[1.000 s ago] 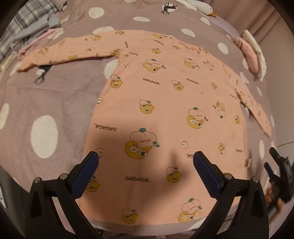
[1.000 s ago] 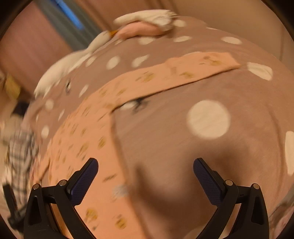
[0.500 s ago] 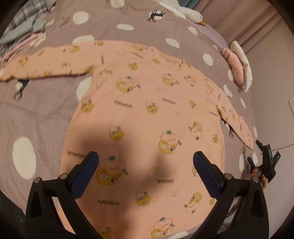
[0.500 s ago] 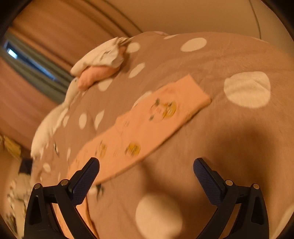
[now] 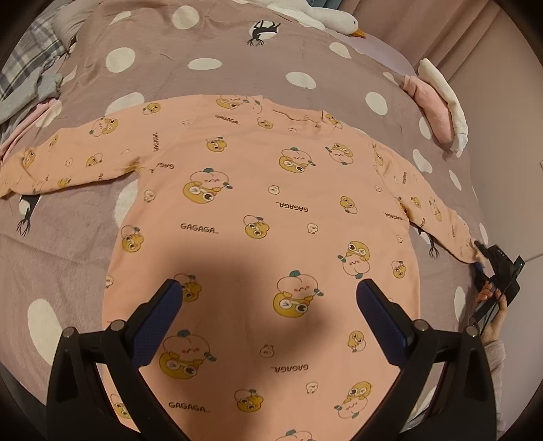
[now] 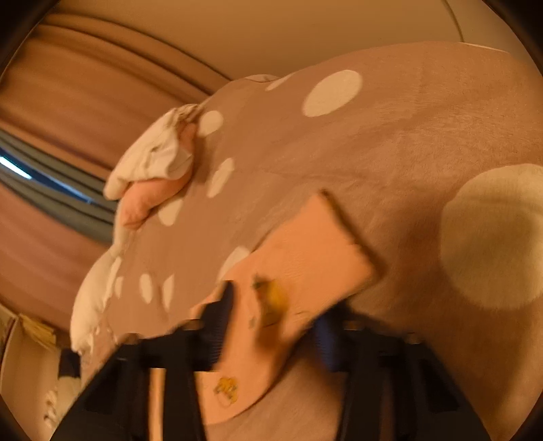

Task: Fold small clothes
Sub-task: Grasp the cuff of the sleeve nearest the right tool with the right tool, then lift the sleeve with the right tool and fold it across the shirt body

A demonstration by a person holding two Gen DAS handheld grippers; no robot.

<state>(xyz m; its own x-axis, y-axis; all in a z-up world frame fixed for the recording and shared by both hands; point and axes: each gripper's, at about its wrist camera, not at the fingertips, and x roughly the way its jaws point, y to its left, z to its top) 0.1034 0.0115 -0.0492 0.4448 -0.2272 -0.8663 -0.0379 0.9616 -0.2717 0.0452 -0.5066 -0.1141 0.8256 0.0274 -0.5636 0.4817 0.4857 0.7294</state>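
Observation:
A pink long-sleeved shirt [image 5: 271, 203] printed with yellow cartoon figures lies flat, face up, on the dotted bedspread [image 5: 237, 44], both sleeves spread out. My left gripper [image 5: 268, 298] hovers open above the shirt's lower body with nothing between its fingers. My right gripper [image 5: 497, 268], held by a hand [image 5: 490, 305], is at the end of the right sleeve. In the blurred right wrist view the sleeve cuff [image 6: 305, 251] runs between the fingers of the right gripper [image 6: 273, 325]. Its jaws are closing and the pads touch the fabric.
A folded pink and white pile [image 5: 437, 105] [image 6: 152, 176] sits at the bed's far right edge. A white goose plush [image 5: 325, 17] lies at the back. Plaid and grey clothes [image 5: 27, 78] are heaped at the far left. Curtains [image 6: 68, 101] hang behind the bed.
The right gripper has swung along the sleeve to its cuff and gone from wide open to closed around it. The left gripper has drifted over the shirt's body and stays open.

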